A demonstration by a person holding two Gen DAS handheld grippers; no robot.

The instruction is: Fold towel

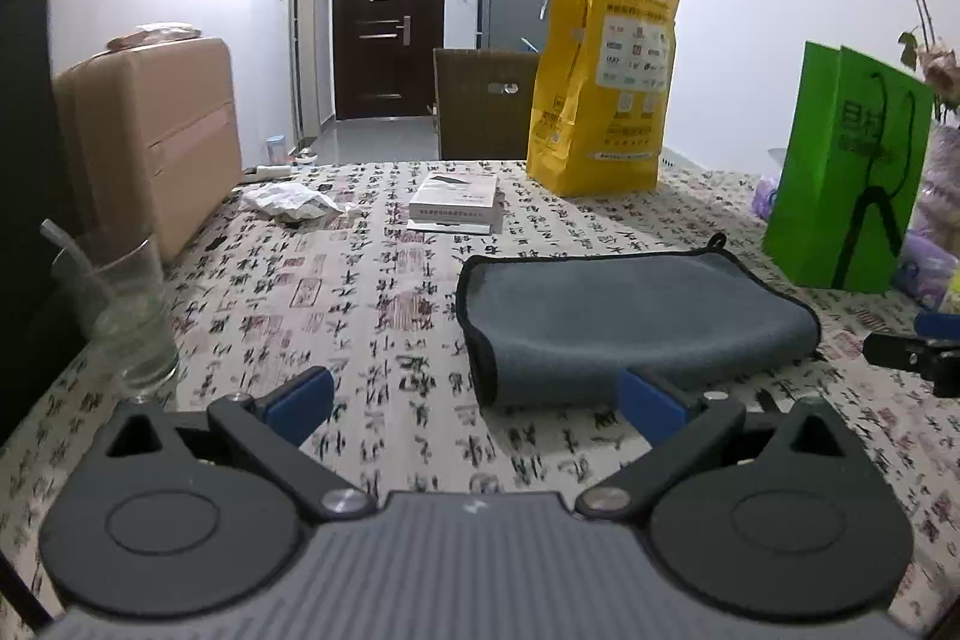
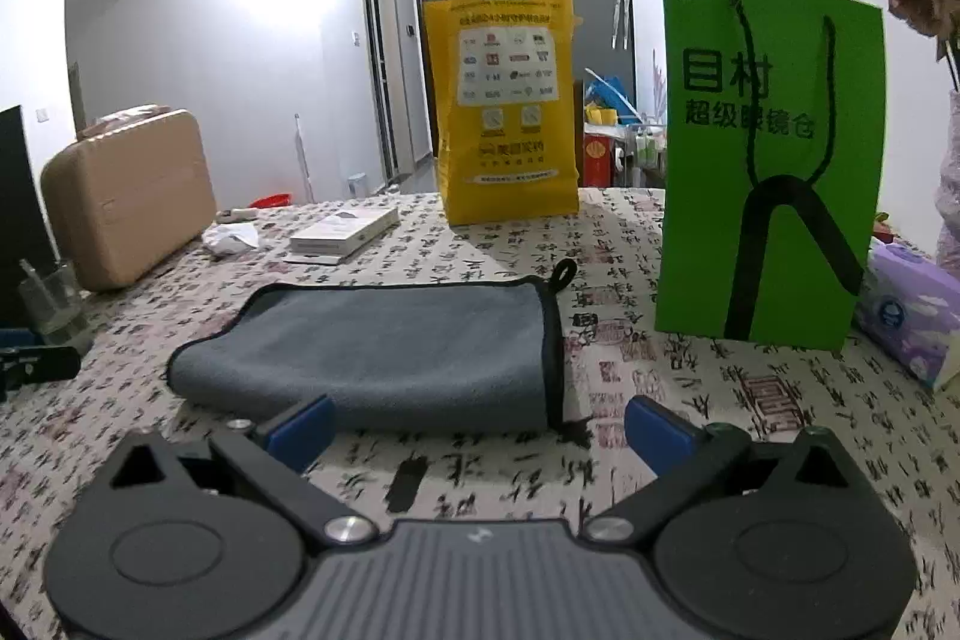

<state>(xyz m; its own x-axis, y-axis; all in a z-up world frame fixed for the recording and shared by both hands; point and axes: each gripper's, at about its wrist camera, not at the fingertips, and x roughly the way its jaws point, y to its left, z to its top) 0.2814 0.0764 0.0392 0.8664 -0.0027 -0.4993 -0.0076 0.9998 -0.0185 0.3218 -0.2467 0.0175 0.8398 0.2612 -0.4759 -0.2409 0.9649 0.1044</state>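
Nearest, the left gripper and the right gripper are each spread wide and hold nothing, low over a tablecloth printed with calligraphy. Just beyond their blue fingertips lies the grey towel, folded over with black edging; it sits ahead and right of the left gripper, ahead and left of the right. Farther back stand a green paper bag and a yellow bag.

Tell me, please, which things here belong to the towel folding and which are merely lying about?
For the job: grey towel, left gripper, right gripper.

Lying about: yellow bag, green bag, tan case, drinking glass, white box, crumpled paper.
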